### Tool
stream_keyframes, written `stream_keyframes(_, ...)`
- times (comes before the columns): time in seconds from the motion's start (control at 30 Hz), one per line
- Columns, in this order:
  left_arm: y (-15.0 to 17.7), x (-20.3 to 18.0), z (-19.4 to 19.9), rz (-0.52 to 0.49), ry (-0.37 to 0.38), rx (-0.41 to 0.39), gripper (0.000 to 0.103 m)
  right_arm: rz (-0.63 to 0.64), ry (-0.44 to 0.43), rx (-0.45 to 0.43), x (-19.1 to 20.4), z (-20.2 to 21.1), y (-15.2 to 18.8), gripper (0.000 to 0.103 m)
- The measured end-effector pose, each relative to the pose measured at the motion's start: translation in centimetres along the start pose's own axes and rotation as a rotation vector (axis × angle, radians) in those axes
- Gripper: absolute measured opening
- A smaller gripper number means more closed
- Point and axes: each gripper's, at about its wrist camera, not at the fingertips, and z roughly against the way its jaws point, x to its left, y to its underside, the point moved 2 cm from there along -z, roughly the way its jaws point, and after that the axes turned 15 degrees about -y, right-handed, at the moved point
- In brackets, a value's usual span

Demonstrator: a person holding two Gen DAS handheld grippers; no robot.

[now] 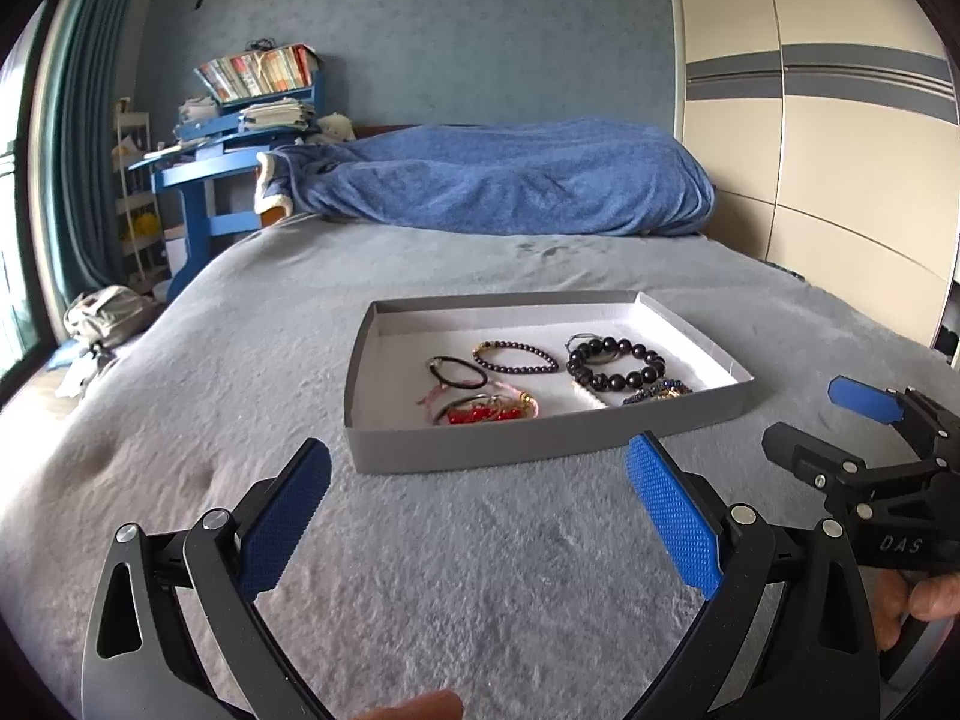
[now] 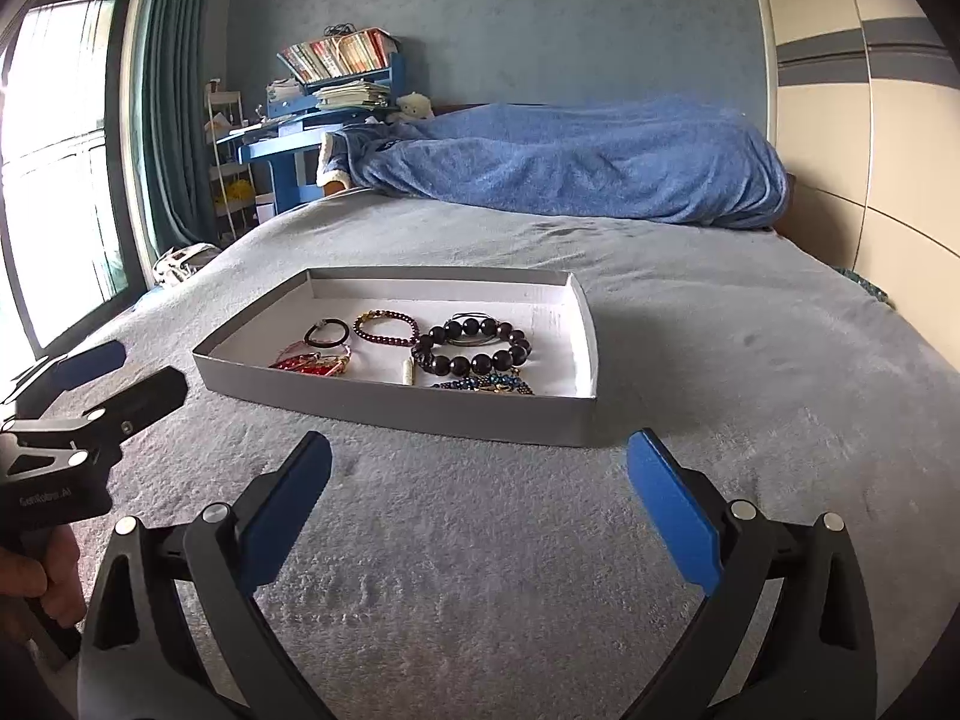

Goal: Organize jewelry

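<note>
A shallow grey tray [image 1: 540,438] [image 2: 384,408] lies on the bed and holds several bracelets: a large dark bead bracelet [image 1: 618,363] [image 2: 474,348], a thin purple bead bracelet [image 1: 516,357] [image 2: 387,327], a black hair tie [image 1: 459,372] [image 2: 327,333], a red and pink one [image 1: 486,411] [image 2: 312,363] and a blue beaded one [image 1: 657,391] [image 2: 486,385]. My left gripper [image 1: 477,474] [image 2: 120,372] is open and empty, just before the tray's near wall. My right gripper [image 2: 480,468] [image 1: 834,420] is open and empty, to the right of the left one.
The grey bedspread [image 1: 420,570] stretches all around the tray. A blue blanket [image 1: 510,180] lies heaped at the far end. A blue desk with books [image 1: 240,120] stands at the back left, a wardrobe [image 1: 840,150] on the right.
</note>
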Motion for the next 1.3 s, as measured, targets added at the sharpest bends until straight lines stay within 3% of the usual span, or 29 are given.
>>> stream_keyframes(1.3,0.31,-0.67,0.62,-0.030,-0.018,-0.003,0.098,-0.012,0.003,-0.005,-0.22,0.47,0.29,0.097)
